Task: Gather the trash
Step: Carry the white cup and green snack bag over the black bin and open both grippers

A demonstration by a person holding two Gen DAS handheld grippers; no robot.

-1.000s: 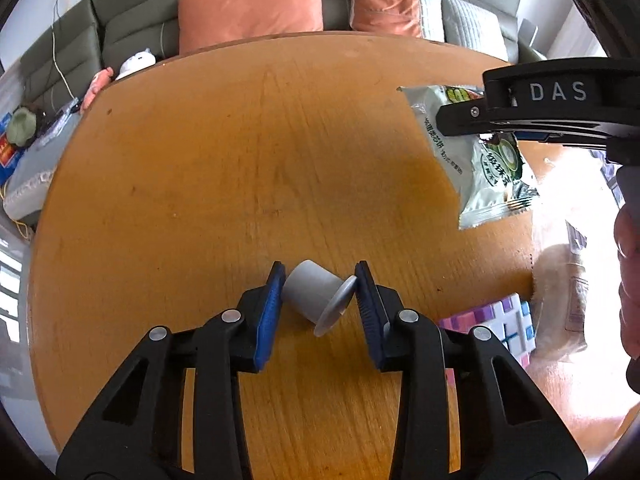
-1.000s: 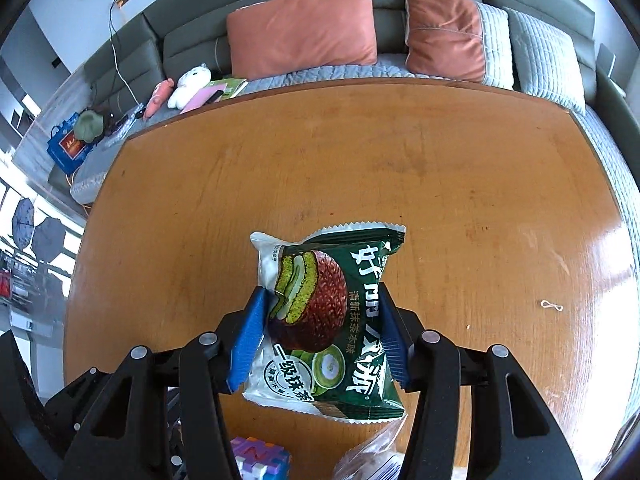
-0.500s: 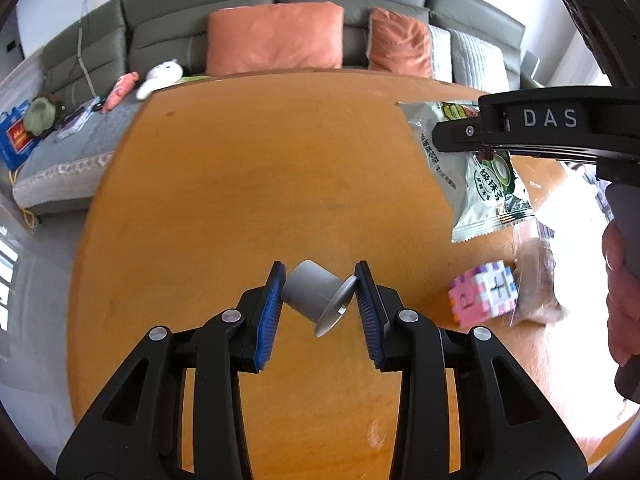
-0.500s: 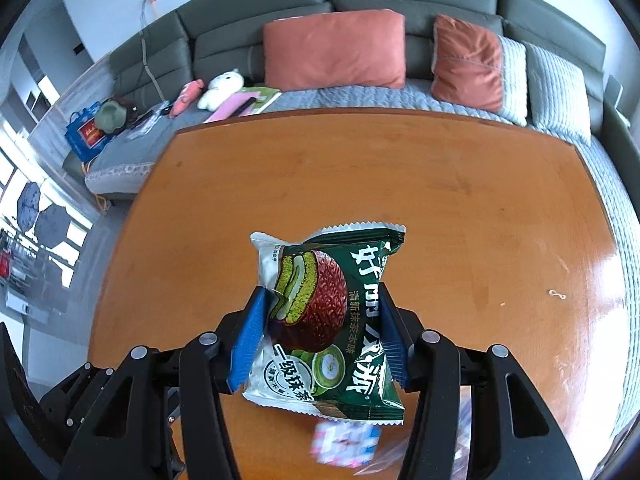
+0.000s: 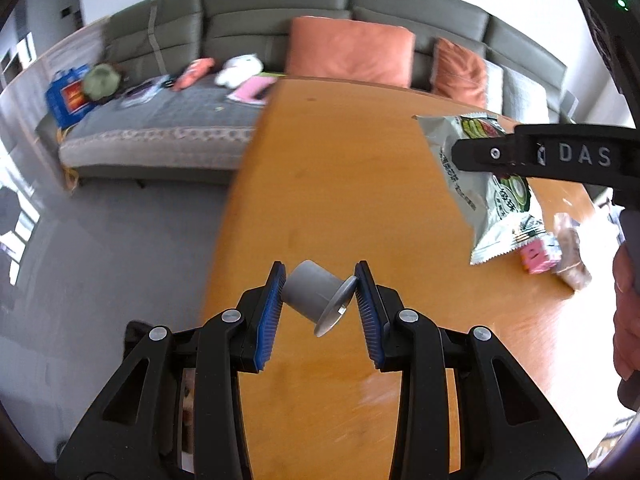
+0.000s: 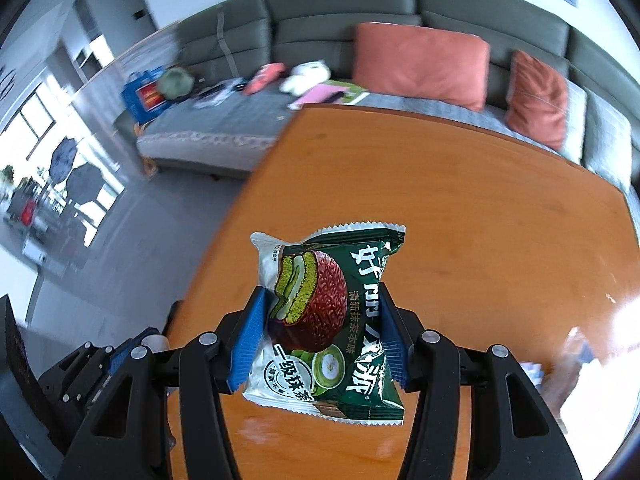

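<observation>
My left gripper (image 5: pixel 320 300) is shut on a small grey plastic cup (image 5: pixel 310 293) that lies tilted between the blue pads, its rim toward the right pad. It hangs over the left edge of the wooden table (image 5: pixel 340 184). My right gripper (image 6: pixel 320 332) is shut on a green snack packet (image 6: pixel 328 320) with a chocolate pie printed on it, held above the table (image 6: pixel 460 208). In the left wrist view the same packet (image 5: pixel 492 200) shows its pale back at the right, clamped in the black right gripper body, with a hand (image 5: pixel 626 312) behind it.
A pink and white block toy (image 5: pixel 538 254) and a clear plastic bag (image 5: pixel 572 256) lie on the table's right side. Beyond the table stands a grey sofa (image 5: pixel 168 136) with orange cushions (image 5: pixel 348 52) and scattered items. Grey floor (image 5: pixel 100 260) lies left of the table.
Both grippers have swung left and risen with their loads. The table's left edge, the floor and the sofa's left end have come into view. Both grips are unchanged.
</observation>
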